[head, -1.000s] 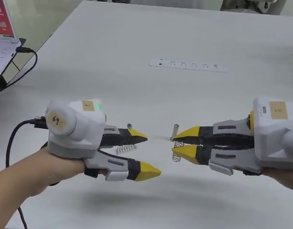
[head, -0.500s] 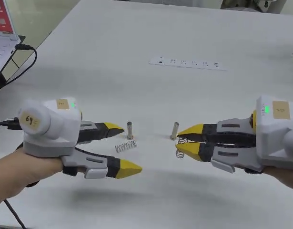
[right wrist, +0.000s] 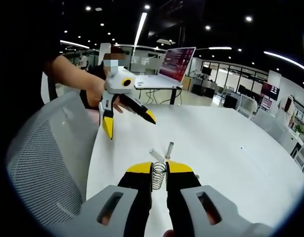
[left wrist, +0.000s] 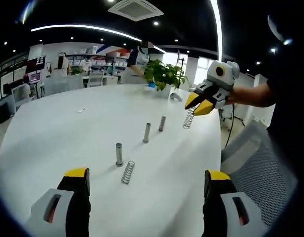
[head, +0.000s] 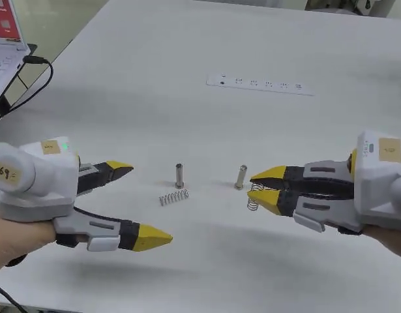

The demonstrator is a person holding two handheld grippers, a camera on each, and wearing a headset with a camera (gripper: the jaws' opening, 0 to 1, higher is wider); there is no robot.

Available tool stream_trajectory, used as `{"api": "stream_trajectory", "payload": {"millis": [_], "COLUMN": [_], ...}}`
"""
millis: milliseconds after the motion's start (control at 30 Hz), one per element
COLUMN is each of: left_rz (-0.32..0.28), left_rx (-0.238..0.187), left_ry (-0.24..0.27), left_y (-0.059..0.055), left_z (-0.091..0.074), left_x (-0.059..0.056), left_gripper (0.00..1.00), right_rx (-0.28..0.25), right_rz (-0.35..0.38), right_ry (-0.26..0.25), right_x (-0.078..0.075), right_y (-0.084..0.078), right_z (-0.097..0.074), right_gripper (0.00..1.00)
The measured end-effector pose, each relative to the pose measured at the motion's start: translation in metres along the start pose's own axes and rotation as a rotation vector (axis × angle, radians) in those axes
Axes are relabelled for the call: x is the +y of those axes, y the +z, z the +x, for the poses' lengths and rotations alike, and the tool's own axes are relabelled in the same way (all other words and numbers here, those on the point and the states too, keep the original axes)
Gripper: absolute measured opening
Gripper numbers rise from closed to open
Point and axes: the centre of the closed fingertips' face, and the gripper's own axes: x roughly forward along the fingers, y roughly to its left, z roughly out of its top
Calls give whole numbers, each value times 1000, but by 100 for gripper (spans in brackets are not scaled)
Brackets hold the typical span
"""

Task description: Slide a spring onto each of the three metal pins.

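White worktop (head: 187,65) carries everything. Over it the left gripper (head: 151,204) hangs with its jaws spread wide and nothing between them. The right gripper (head: 252,187) has its jaws pressed in on a held spring (right wrist: 158,174), pinching it across the coils. In the left gripper view most of the coil hangs free below the yellow tips.

Just ahead of the right gripper's tips stands the near pin (head: 241,177), upright and bare, close to the held spring but apart from it. Further ahead, between the two grippers, stands the far pin (head: 179,175), also bare. A loose spring (head: 173,197) lies on its side just beside the far pin's foot, ahead of the left gripper's open jaws. In the left gripper view an upright coil (left wrist: 162,123) stands beyond both pins, below the right gripper. I cannot tell whether it already sits on a third pin.

The step in hand looks like bringing the held spring to the near pin. The next move likely calls for lifting the spring's lower end above the pin's top, squaring the bore with the pin, then lowering until the coils ride down the shaft, and only then easing the jaws apart. After that, the loose spring seems meant for the far pin.
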Motion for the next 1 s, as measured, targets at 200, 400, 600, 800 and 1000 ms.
{"api": "stream_trajectory", "payload": {"millis": [200, 400, 600, 800, 1000], "left_rz": [-15, -22, -27, -30, -35], "left_rx": [3, 0, 4, 5, 3], "left_ry": [23, 40, 40, 44, 54], "left_y": [-5, -5, -6, -7, -8], "left_z": [-3, -5, -5, -5, -9], "left_x": [4, 8, 7, 7, 9], "left_gripper": [98, 98, 98, 98, 98], "right_rx": [-1, -1, -18, -11, -1], "right_rz": [13, 48, 82, 73, 70], "right_ry": [-34, -87, -129, -138, -133], "right_x": [-9, -26, -42, -53, -59], "right_y": [-2, -7, -3, 0, -2], "right_z": [-2, -5, -4, 5, 15], "right_gripper": [7, 7, 7, 7, 7]}}
